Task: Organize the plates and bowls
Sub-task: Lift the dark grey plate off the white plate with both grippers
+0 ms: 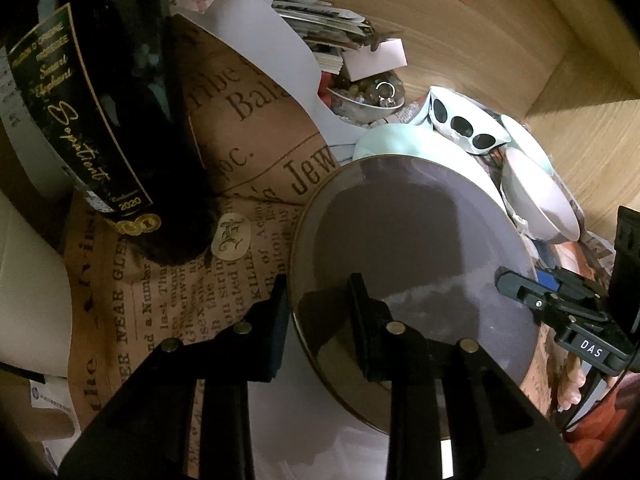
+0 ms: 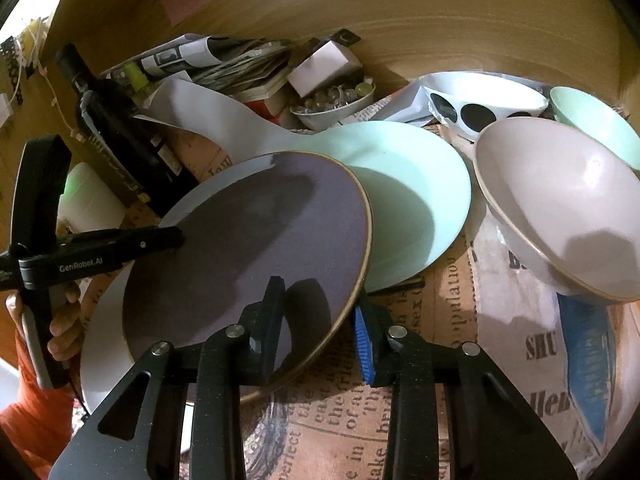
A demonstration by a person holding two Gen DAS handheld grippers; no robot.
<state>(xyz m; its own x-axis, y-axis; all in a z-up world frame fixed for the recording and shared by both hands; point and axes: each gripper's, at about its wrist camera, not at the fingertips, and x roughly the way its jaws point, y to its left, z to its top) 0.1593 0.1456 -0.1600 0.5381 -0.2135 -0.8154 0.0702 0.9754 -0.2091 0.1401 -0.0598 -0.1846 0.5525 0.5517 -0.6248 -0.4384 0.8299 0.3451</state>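
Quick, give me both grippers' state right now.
Left gripper: closed on the rim of the grey plate.
Right gripper: closed on the same grey plate's opposite rim.

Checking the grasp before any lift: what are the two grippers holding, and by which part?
Both hold the purple plate by its rim: the left gripper and the right gripper on opposite edges.

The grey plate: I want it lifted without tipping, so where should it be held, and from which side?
By its thin rim, at opposite edges. The grey plate is shallow and overlaps the mint plate, so come in from its free near sides, as the left gripper and right gripper do, one finger above, one below.
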